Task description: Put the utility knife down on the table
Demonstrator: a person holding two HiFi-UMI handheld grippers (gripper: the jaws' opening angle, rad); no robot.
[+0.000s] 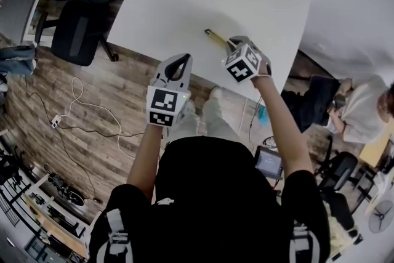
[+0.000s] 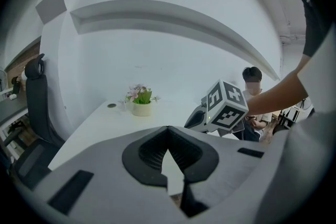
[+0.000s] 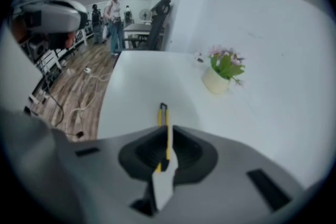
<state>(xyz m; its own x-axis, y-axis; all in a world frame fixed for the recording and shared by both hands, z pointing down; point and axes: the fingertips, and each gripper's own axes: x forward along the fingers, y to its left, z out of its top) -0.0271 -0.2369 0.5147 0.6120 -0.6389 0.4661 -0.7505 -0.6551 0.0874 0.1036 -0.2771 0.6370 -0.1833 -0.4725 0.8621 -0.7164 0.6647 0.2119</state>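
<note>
Holding the knife [image 3: 163, 113] above the table [image 1: 178, 9]; set-down pending
Clamped in the right tongs [image 3: 167, 132]; left tongs [image 2: 168, 131] closed together, empty; likely next: lowering it flat, then letting go

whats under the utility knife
Only bare white table shows beneath the utility knife, which the right gripper clamps. The jaws cover its rear end, and the table directly under the gripper is hidden.
</note>
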